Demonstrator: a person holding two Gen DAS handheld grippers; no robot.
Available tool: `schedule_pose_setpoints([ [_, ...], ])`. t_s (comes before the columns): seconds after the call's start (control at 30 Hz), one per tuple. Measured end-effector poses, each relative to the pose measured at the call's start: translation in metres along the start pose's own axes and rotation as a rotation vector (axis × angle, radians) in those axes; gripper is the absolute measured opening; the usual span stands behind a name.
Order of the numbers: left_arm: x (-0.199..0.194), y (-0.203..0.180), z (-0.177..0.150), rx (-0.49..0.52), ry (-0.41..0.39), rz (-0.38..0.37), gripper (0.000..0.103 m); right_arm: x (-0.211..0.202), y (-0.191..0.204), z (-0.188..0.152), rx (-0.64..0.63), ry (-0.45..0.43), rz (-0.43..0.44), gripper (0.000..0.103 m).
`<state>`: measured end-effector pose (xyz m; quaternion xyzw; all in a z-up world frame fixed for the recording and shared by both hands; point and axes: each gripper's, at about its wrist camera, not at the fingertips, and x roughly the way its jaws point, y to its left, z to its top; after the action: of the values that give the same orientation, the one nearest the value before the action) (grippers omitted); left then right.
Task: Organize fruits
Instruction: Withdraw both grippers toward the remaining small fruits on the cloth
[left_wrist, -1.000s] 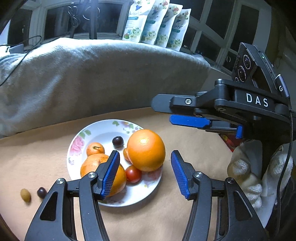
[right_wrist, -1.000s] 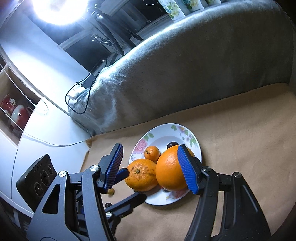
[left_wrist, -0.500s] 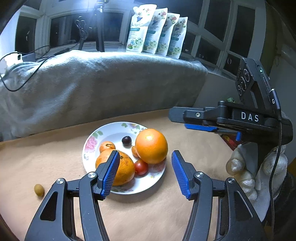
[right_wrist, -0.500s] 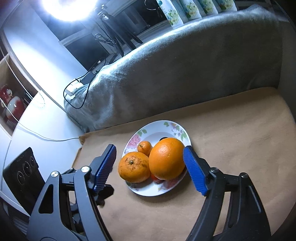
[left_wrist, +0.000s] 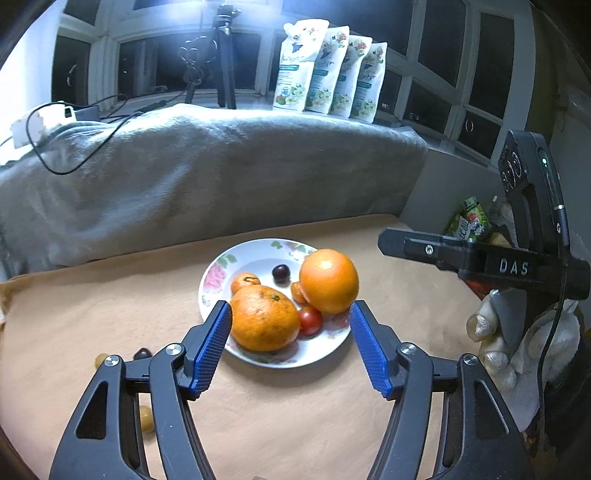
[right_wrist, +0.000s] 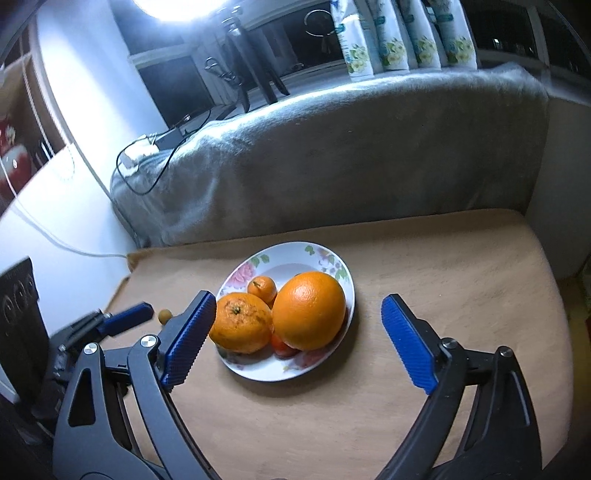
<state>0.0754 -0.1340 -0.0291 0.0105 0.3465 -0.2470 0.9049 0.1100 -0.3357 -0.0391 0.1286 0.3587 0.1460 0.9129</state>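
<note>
On the flowered plate (left_wrist: 212, 275) lie a big orange (left_wrist: 328, 280), a rough mandarin (left_wrist: 264, 319) and small fruits (olives (left_wrist: 146, 419) stay outside, left), while both grippers, left gripper (left_wrist: 290, 347) and right gripper (right_wrist: 299, 339), are opening, grasping nothing.

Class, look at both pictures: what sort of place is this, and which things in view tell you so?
Most likely a room in a home, at night. A grey blanket covers what looks like a sofa, a flowered plate of fruit sits on a tan cloth, and pouches line the sill of dark windows.
</note>
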Motion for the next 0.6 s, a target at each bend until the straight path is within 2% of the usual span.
schedule_pose_setpoints([
  [0.37, -0.016, 0.02, -0.015, -0.013, -0.005, 0.058, 0.071, -0.013, 0.028, -0.013, -0.079, -0.086, 0.029, 0.093],
  [0.6, -0.028, 0.038, -0.025, -0.031, -0.01, 0.097, 0.071, -0.015, 0.054, -0.023, -0.149, -0.076, 0.047, 0.095],
])
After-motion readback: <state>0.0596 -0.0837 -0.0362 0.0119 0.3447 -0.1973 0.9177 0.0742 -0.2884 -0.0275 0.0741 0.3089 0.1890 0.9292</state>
